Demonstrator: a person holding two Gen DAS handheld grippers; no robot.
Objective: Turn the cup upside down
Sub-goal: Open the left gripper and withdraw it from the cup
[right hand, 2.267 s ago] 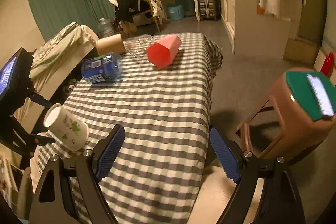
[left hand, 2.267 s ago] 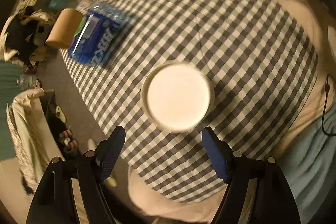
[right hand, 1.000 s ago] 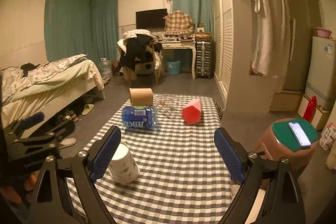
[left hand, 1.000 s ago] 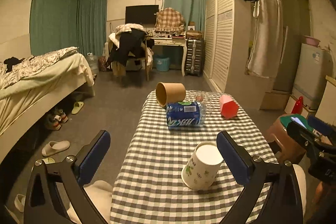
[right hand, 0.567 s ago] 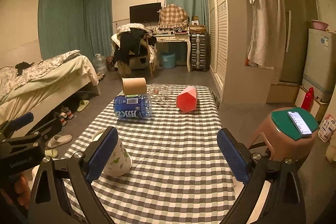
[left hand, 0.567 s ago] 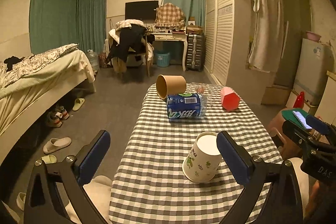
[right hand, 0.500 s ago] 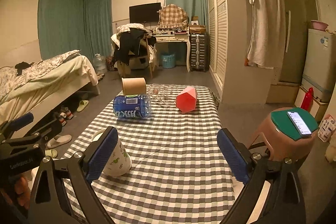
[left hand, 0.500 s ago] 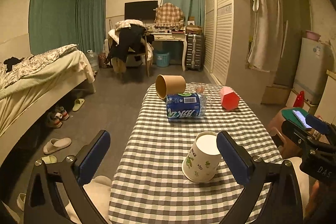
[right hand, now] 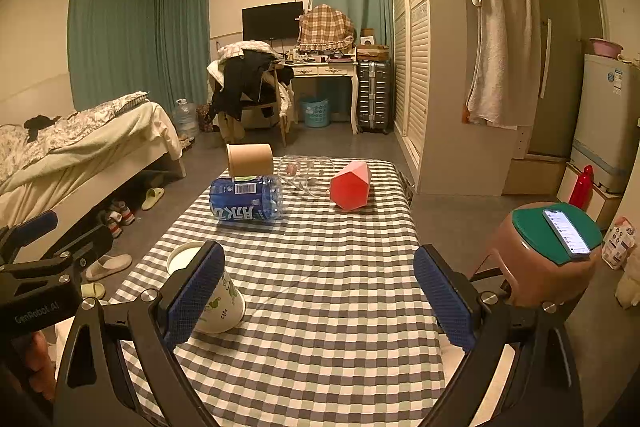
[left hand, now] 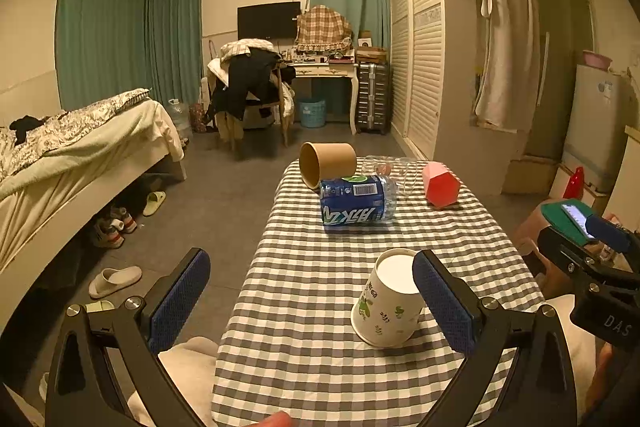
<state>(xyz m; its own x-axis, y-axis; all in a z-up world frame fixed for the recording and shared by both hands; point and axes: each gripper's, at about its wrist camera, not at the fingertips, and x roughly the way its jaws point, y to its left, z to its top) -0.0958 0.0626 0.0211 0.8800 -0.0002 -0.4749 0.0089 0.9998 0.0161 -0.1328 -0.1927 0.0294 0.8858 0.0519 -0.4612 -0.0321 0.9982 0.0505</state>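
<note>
A white paper cup with green leaf prints (left hand: 387,301) stands upside down on the checked tablecloth (left hand: 320,307), wide rim down and flat base up. In the right wrist view the cup (right hand: 216,297) sits partly behind that gripper's left finger. My left gripper (left hand: 310,301) is open and empty; its right finger (left hand: 442,301) is just right of the cup. My right gripper (right hand: 318,295) is open and empty above the cloth (right hand: 320,307), to the right of the cup.
At the table's far end lie a blue-labelled bottle (left hand: 356,203), a brown paper cup on its side (left hand: 326,163), a clear glass (left hand: 390,167) and a red cup (left hand: 440,185). A stool with a phone (right hand: 550,247) stands to the right, a bed (left hand: 60,155) to the left.
Both grippers pulled back and levelled out from the cup, which went from held tilted to standing base up on the cloth. In the last half second almost nothing has moved.
</note>
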